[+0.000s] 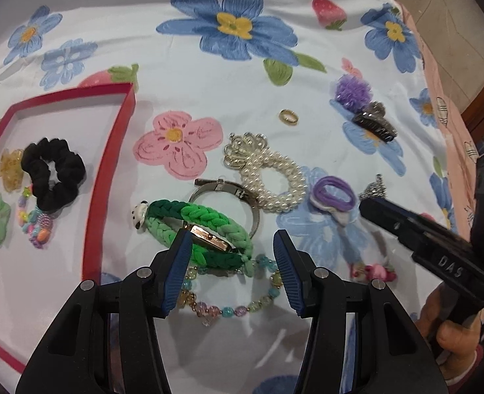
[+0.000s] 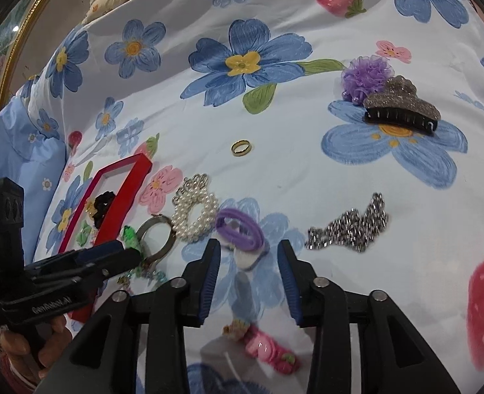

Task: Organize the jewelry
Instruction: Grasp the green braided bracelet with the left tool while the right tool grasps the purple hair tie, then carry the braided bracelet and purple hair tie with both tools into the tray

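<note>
A red-rimmed tray (image 1: 108, 170) at the left holds a black scrunchie (image 1: 54, 172), a yellow clip, a green clip and a bead bracelet. My left gripper (image 1: 232, 244) is open, its fingers straddling a green braided hair tie (image 1: 205, 229) with a rose-gold watch on it, above a pastel bead bracelet (image 1: 242, 308). A silver bangle (image 1: 228, 190), pearl scrunchie (image 1: 271, 180), purple hair tie (image 1: 334, 193) and gold ring (image 1: 288, 117) lie beyond. My right gripper (image 2: 250, 256) is open just before the purple hair tie (image 2: 242, 229); a silver chain (image 2: 350, 226) lies to its right.
A glitter claw clip (image 2: 403, 106) and a purple pom flower (image 2: 365, 75) lie at the far right. A pink hair clip (image 2: 268, 349) lies under my right gripper. The flowered sheet (image 1: 242, 82) ends at a pink edge on the right.
</note>
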`<act>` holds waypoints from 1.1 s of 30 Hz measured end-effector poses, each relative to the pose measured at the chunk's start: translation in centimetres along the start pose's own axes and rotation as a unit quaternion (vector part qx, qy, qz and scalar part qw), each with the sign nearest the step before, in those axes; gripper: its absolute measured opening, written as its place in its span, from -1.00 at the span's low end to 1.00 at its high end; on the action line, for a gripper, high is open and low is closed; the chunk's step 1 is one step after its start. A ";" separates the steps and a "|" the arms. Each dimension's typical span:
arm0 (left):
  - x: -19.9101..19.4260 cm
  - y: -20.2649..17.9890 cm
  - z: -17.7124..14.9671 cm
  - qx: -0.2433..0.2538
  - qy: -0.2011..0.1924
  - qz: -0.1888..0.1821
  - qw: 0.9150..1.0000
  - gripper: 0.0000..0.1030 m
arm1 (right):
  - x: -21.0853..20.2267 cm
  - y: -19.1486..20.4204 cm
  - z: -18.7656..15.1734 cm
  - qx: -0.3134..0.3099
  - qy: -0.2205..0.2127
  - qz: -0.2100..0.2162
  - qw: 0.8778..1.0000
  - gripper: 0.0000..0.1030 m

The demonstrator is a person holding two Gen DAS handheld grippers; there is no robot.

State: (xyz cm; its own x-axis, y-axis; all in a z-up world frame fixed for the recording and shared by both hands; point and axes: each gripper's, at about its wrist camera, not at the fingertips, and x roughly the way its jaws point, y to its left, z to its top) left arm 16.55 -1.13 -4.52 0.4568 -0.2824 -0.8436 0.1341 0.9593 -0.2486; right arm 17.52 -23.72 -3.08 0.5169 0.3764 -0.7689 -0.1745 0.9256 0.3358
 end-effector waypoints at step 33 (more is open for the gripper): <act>-9.0 4.0 -1.7 -0.018 -0.087 -0.050 0.995 -0.83 | -1.6 5.7 -0.9 -0.029 -0.016 0.056 0.998 -0.86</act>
State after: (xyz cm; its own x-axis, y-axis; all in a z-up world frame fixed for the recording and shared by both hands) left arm 11.41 5.24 1.29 0.5884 -0.3686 -0.7197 0.1553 0.9250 -0.3468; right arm 14.95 -19.02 -0.45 0.5177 0.4771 -0.7102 -0.2810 0.8789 0.3855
